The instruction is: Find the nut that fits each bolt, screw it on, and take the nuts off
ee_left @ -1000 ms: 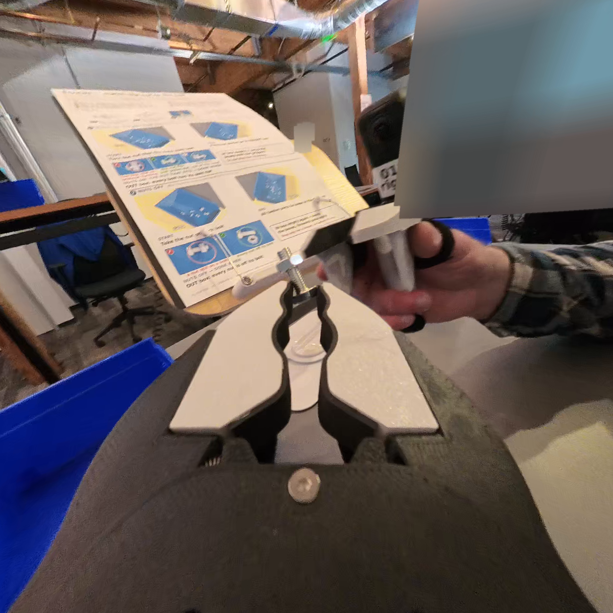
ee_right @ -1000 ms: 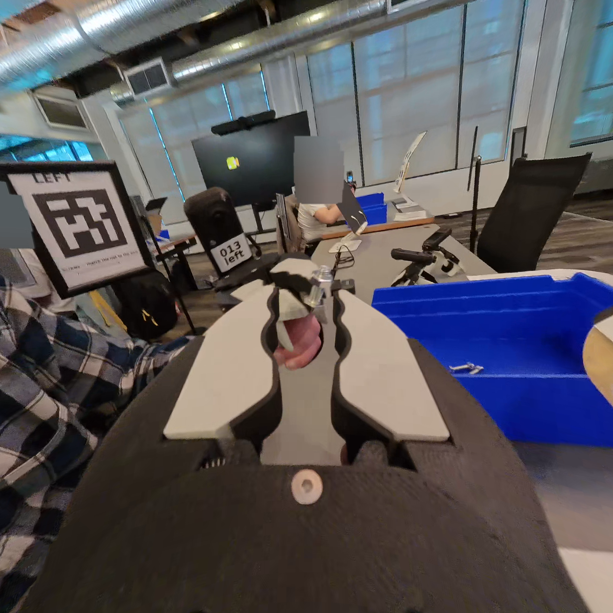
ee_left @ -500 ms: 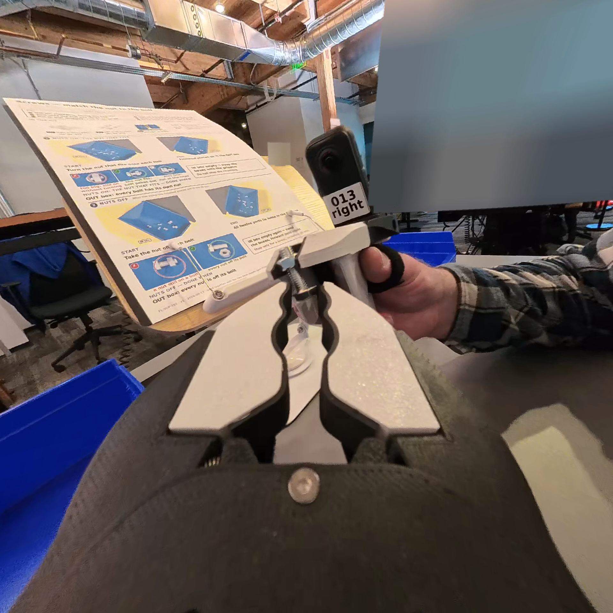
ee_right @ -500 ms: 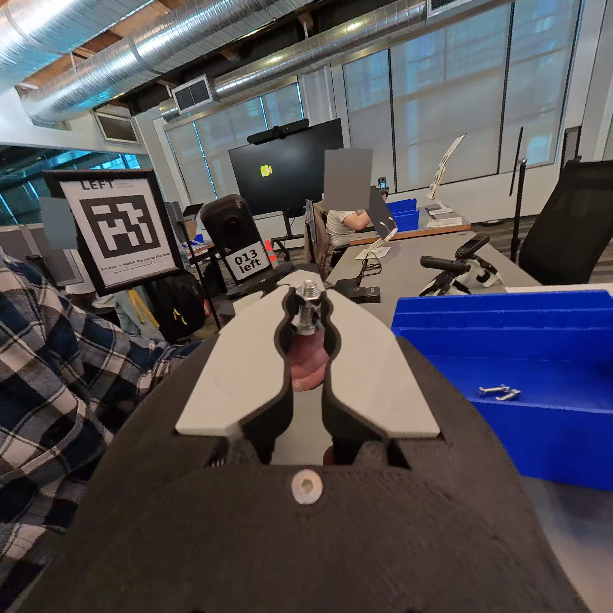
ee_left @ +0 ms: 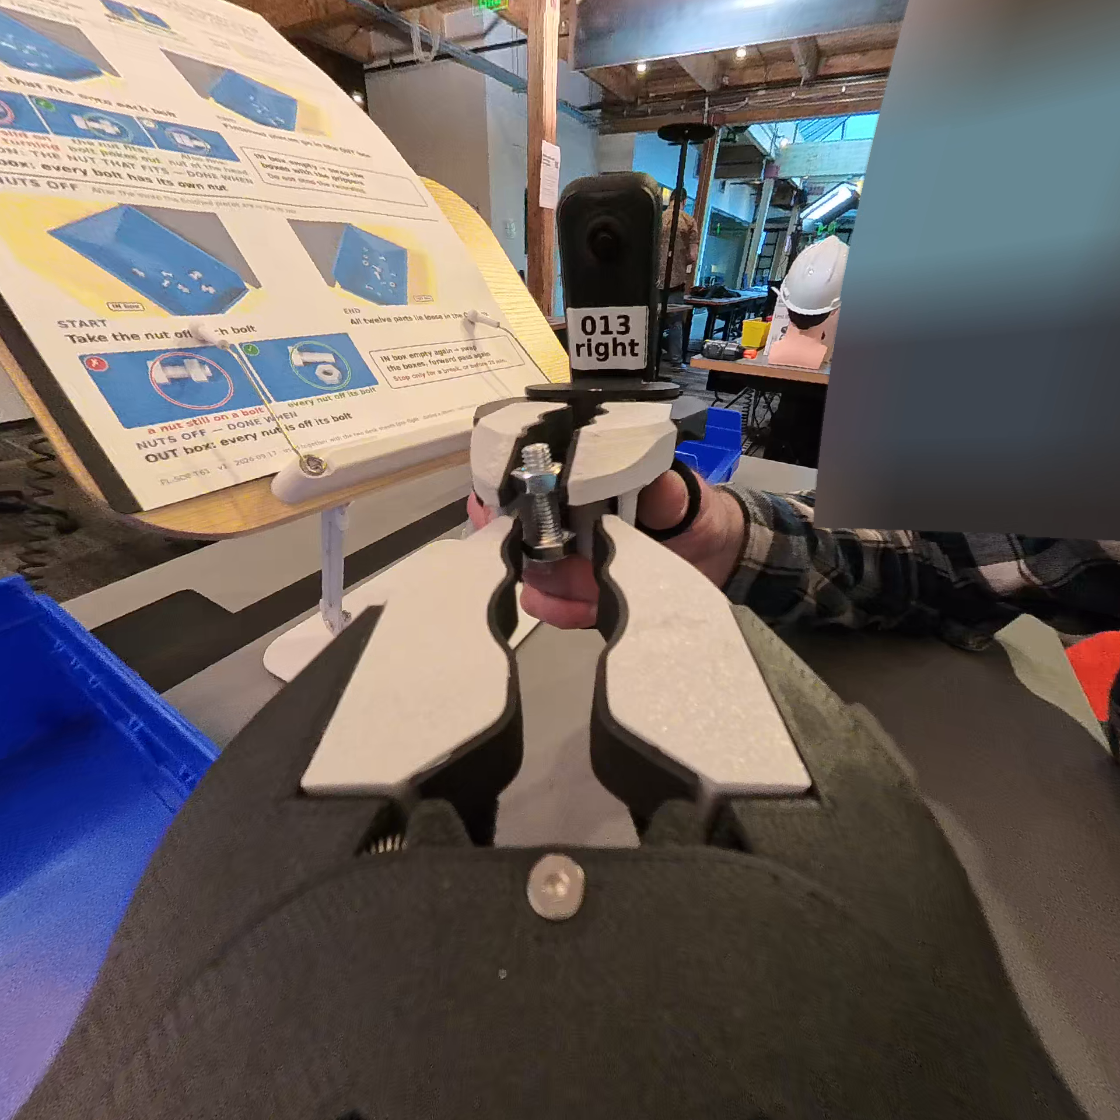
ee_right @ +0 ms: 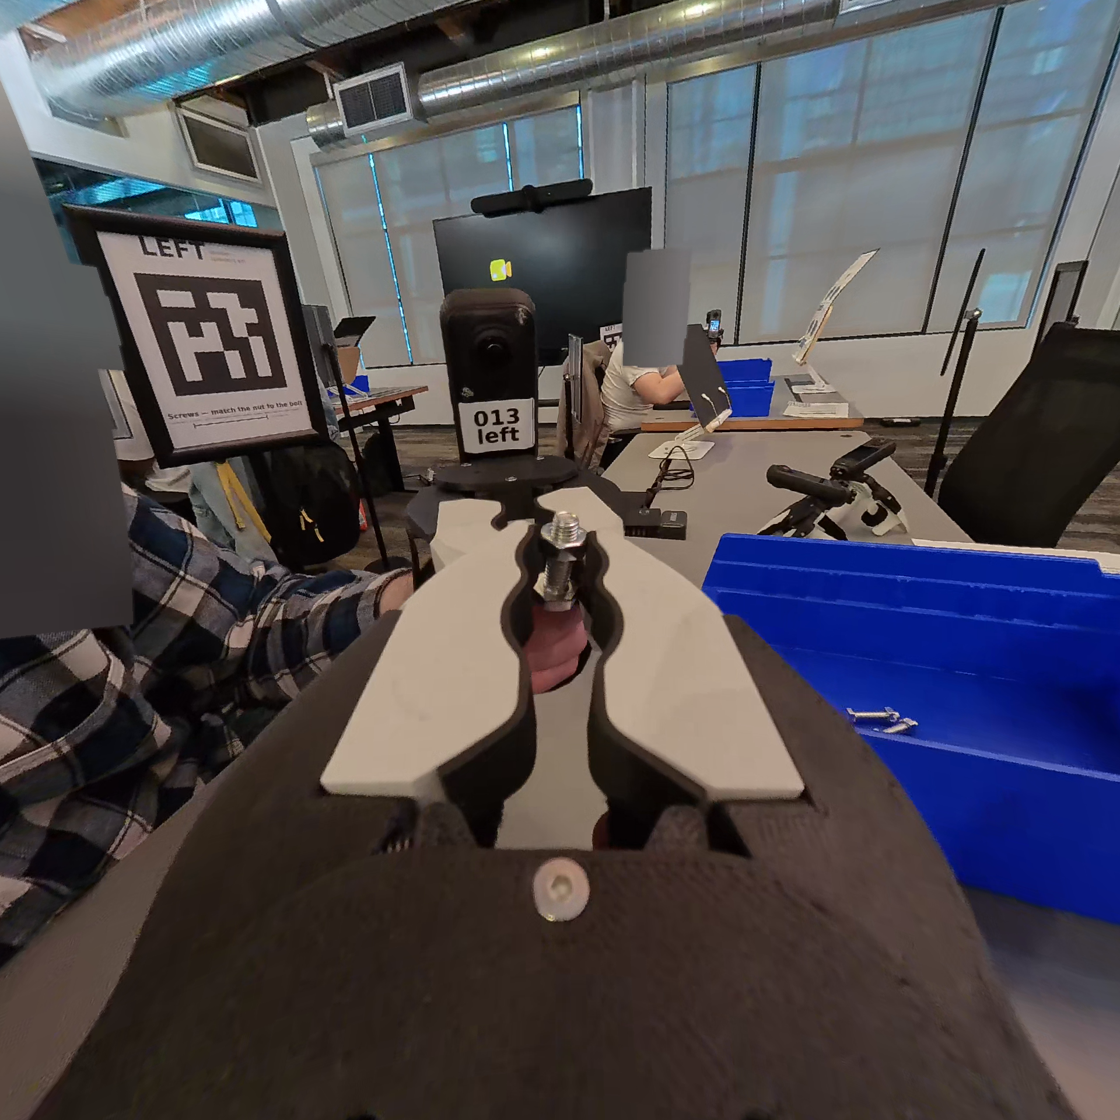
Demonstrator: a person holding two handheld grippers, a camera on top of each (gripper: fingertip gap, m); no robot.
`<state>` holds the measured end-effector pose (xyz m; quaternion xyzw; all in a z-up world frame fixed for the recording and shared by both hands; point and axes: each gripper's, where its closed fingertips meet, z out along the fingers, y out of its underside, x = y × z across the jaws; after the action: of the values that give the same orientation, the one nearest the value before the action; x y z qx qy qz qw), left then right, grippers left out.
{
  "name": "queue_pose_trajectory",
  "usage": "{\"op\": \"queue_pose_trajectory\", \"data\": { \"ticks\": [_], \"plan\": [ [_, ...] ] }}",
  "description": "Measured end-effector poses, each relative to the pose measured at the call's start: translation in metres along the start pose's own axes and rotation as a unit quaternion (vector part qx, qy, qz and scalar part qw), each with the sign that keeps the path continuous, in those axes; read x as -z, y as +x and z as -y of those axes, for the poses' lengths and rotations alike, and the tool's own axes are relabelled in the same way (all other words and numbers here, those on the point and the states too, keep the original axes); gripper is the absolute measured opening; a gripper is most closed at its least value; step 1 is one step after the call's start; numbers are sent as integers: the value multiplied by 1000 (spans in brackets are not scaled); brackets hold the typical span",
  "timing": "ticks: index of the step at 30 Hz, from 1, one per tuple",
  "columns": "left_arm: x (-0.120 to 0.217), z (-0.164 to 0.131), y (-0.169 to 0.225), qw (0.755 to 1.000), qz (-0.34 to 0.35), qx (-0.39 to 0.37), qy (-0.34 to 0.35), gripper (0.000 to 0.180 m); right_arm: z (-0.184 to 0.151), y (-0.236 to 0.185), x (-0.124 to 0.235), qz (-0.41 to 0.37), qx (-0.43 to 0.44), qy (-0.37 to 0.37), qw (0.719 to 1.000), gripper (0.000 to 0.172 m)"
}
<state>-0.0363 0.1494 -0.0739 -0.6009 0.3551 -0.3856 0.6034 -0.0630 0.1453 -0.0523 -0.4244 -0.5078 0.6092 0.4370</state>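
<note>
The right gripper (ee_right: 560,548) is pinching the hex nut (ee_right: 562,539), which is sitting near the threaded tip of the upright steel bolt (ee_right: 559,570) at the frame's centre. The left gripper (ee_left: 548,545), its jaws spread wider, is cradling the bolt's head (ee_left: 545,548); whether its pads are pressing there cannot be told. To the right, a blue bin (ee_right: 970,606) is holding loose bolts (ee_right: 882,719). At upper left, an instruction board (ee_left: 242,242) is leaning.
</note>
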Motion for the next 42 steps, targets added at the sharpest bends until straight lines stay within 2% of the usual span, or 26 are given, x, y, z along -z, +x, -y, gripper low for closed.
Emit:
{"op": "queue_pose_trajectory", "data": {
  "ticks": [2,11,16,18,25,32,36,39,42],
  "plan": [
    [1,0,-2,1000,4,-3,0,16,-1,-1,0,2,1,1,1000,15],
    [0,-2,-4,1000,12,-10,-4,16,-2,2,0,-3,-5,-1,1000,15],
    [3,-2,-6,1000,17,-18,3,16,4,15,5,-44,-1,6,999,56],
    [2,-2,-5,1000,12,-21,8,15,3,17,4,-53,4,-2,999,63],
    [-3,-5,3,1000,-4,-30,6,15,-6,16,-3,-62,9,-16,998,63],
    [2,5,5,999,-10,-26,36,15,0,19,3,-60,8,-5,998,68],
    [7,9,1,999,-14,-12,51,15,0,27,11,-72,11,-5,997,62],
    [6,5,1,999,-12,-15,42,15,7,24,12,-58,-3,21,998,63],
    [2,2,2,999,-15,-15,36,15,9,14,5,-44,10,16,999,67]
  ]
}}
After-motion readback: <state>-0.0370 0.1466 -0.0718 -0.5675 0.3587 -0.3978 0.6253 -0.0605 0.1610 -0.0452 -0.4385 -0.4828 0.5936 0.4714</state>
